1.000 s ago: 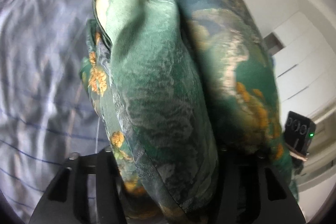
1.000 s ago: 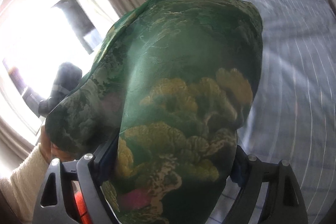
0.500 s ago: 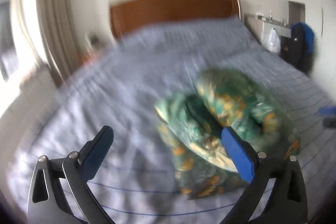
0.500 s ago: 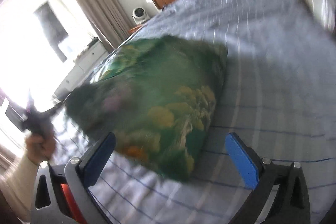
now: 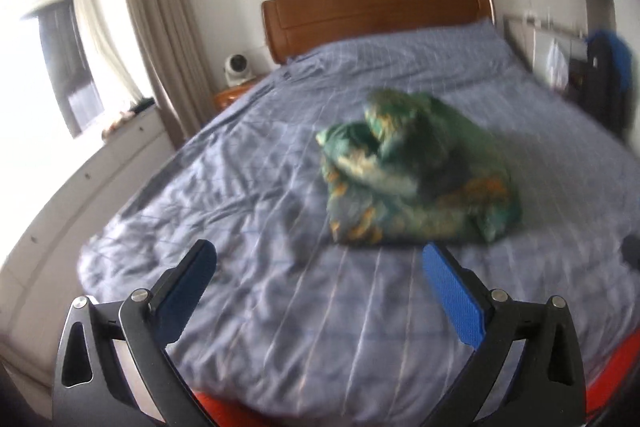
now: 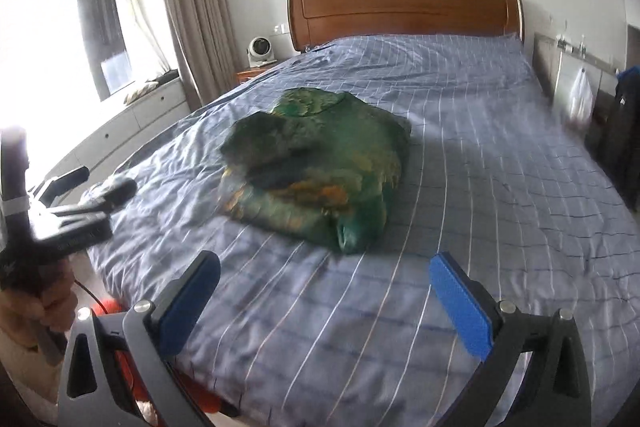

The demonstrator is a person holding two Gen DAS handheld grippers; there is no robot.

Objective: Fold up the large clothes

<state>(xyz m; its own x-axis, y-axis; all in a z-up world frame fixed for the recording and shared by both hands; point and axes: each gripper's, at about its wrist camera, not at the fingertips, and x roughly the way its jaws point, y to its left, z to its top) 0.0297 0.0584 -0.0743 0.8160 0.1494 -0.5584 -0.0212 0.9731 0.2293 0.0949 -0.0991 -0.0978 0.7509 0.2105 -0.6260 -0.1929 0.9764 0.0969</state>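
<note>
Where both tools had the cloth clamped a second ago, the green patterned garment [image 6: 320, 167] now lies loose on the bed [image 6: 480, 187], roughly mid-mattress, a little left of centre in the right wrist view. Dropped in a rumpled mound, not flat; one darker lobe humped on its far-left side, an open fold or cuff at the near edge. Left wrist view shows the same heap [image 5: 416, 179] blurred, right of centre.

Left tool [image 5: 316, 291]: fingers spread wide, blue pads bare, nothing between them. Right tool [image 6: 324, 299]: likewise spread and holding nothing. Both sit near the foot of the bed, well apart from the garment. Left tool also visible from the right camera [image 6: 72, 211] at the near-left edge, gripped in a hand.

Reading: release and pull-back done within the last second, so the garment is free and unfolded. Judged stage: early, or a reset. Next move likely calls for finding an edge or corner and spreading the cloth flat on the striped blue cover before any fold.

Surroundings: wooden headboard [image 6: 404, 11] far side, curtain [image 6: 188, 7] and bright window left, small white fan [image 6: 260, 51] on the bedside stand.
</note>
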